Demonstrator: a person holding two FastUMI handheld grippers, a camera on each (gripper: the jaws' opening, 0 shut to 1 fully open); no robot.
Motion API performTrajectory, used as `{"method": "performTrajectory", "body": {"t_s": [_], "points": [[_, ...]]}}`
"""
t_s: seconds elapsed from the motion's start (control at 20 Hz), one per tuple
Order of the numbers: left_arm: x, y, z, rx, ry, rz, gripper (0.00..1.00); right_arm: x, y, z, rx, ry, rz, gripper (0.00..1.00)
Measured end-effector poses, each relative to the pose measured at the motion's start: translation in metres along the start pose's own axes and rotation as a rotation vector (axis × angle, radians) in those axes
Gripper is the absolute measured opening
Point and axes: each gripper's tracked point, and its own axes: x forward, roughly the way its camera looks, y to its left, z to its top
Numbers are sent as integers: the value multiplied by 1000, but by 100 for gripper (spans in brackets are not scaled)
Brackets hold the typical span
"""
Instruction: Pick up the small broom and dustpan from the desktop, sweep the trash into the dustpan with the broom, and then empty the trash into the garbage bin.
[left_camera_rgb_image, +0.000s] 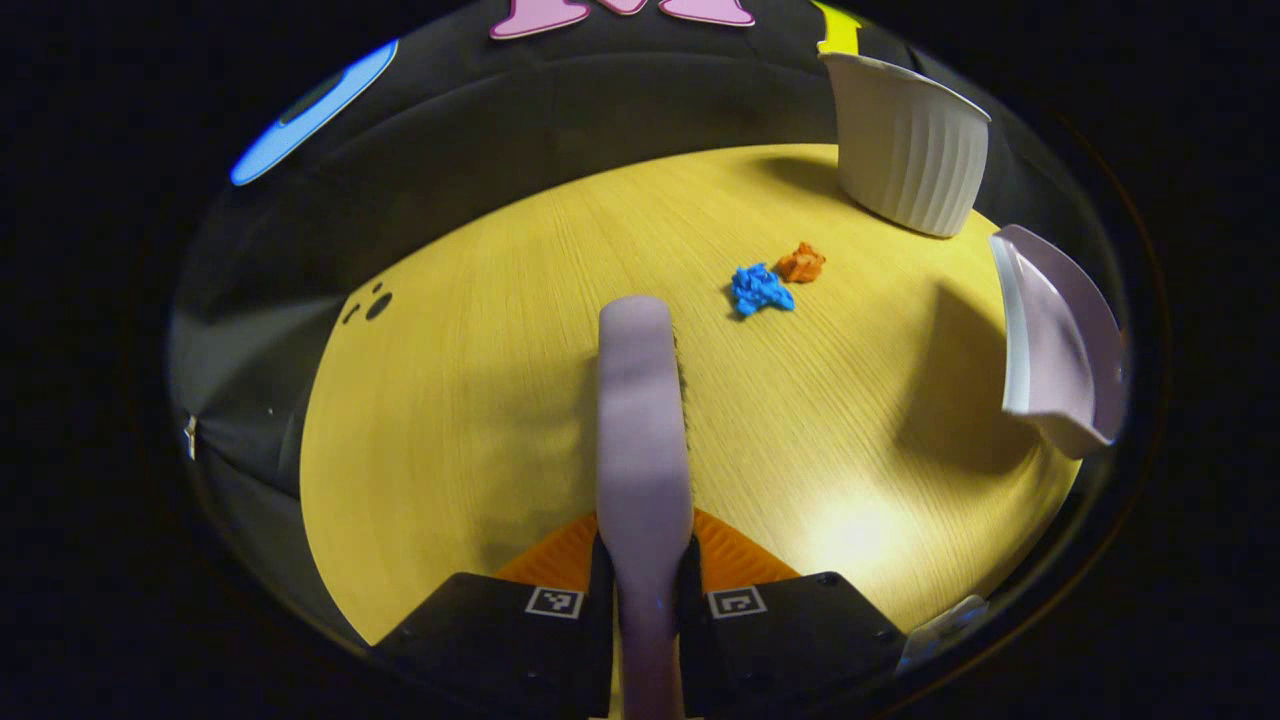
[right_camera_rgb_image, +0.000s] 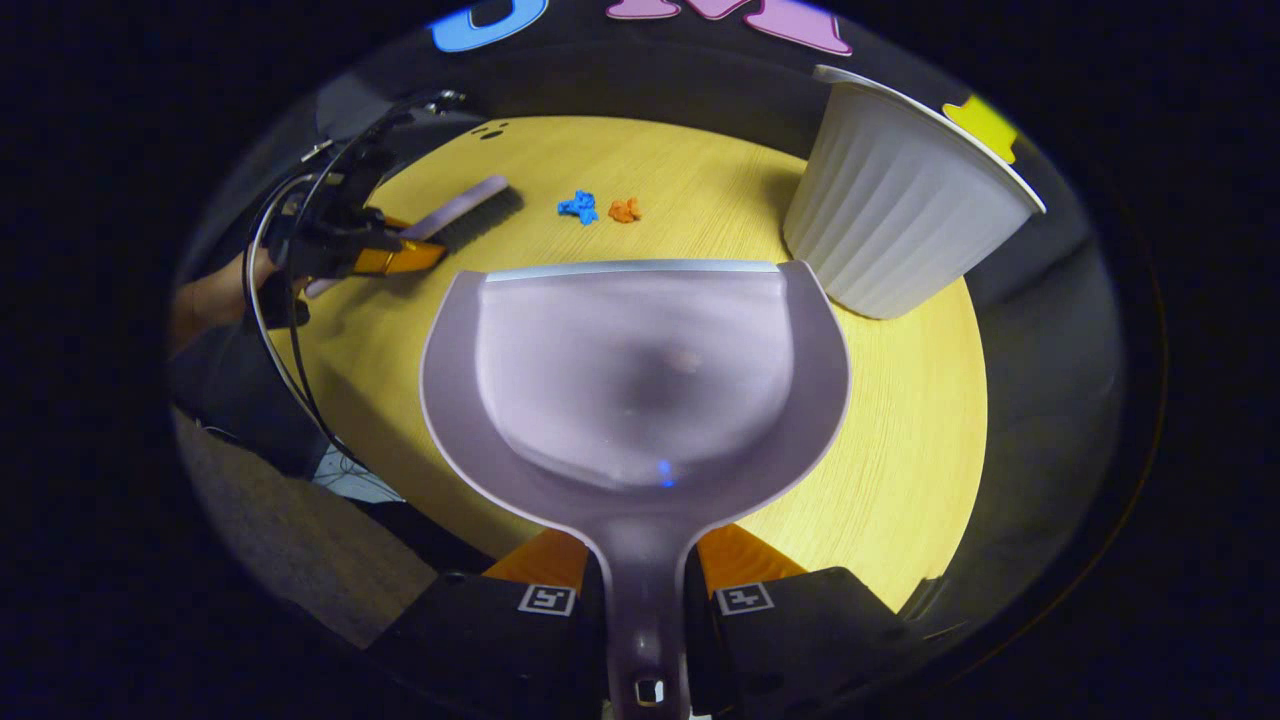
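The left gripper (left_camera_rgb_image: 645, 570) has its fingers squeezed tight on the handle of the small pale purple plastic broom (left_camera_rgb_image: 643, 420). The broom sticks out straight ahead over the round yellow wooden surface (left_camera_rgb_image: 480, 400). In the right gripper view, the broom's dark bristles (right_camera_rgb_image: 480, 220) point down toward the surface, and a hand (right_camera_rgb_image: 215, 295) holds that gripper at the left.

The right gripper (right_camera_rgb_image: 645, 600) has its fingers squeezed tight on the handle of the pale purple plastic dustpan (right_camera_rgb_image: 635, 380). The dustpan's scoop faces up and its front edge points away from the gripper. In the left gripper view, it hangs tilted at the right edge, above the surface.

A crumpled blue paper scrap (left_camera_rgb_image: 761, 289) and a crumpled orange paper scrap (left_camera_rgb_image: 801, 263) lie on the surface, just beside each other. They are ahead of the broom, a bit to its right.

The white ribbed plastic garbage bin (right_camera_rgb_image: 900, 200) stands upright on the far right side of the surface, near the scraps.
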Motion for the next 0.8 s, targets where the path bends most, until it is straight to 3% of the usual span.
{"method": "performTrajectory", "body": {"t_s": [0.2, 0.3, 0.35, 0.45, 0.5, 0.6, 0.65, 0.75, 0.8], "points": [[4, -6, 44, 38, -75, -28, 30, 6, 1, -6, -54, 93, 16, 36], [11, -10, 65, 85, -96, -42, 30, 9, -1, -3, -62, 111, 23, 40], [16, -14, 72, 109, -105, -56, 30, 11, -1, 0, -60, 113, 26, 36], [26, -20, 83, 162, -112, -77, 30, 13, -1, 4, -53, 112, 31, 40], [33, -22, 86, 187, -109, -85, 30, 15, -2, 5, -47, 113, 32, 32], [49, -25, 83, 226, -92, -98, 27, 18, -5, 7, -39, 121, 32, 37], [55, -26, 84, 248, -82, -104, 30, 19, -7, 7, -40, 126, 31, 40], [61, -30, 88, 302, -68, -119, 27, 24, -11, 8, -55, 135, 26, 36], [62, -34, 92, 330, -80, -138, 31, 26, -12, 9, -65, 136, 25, 40]]}}
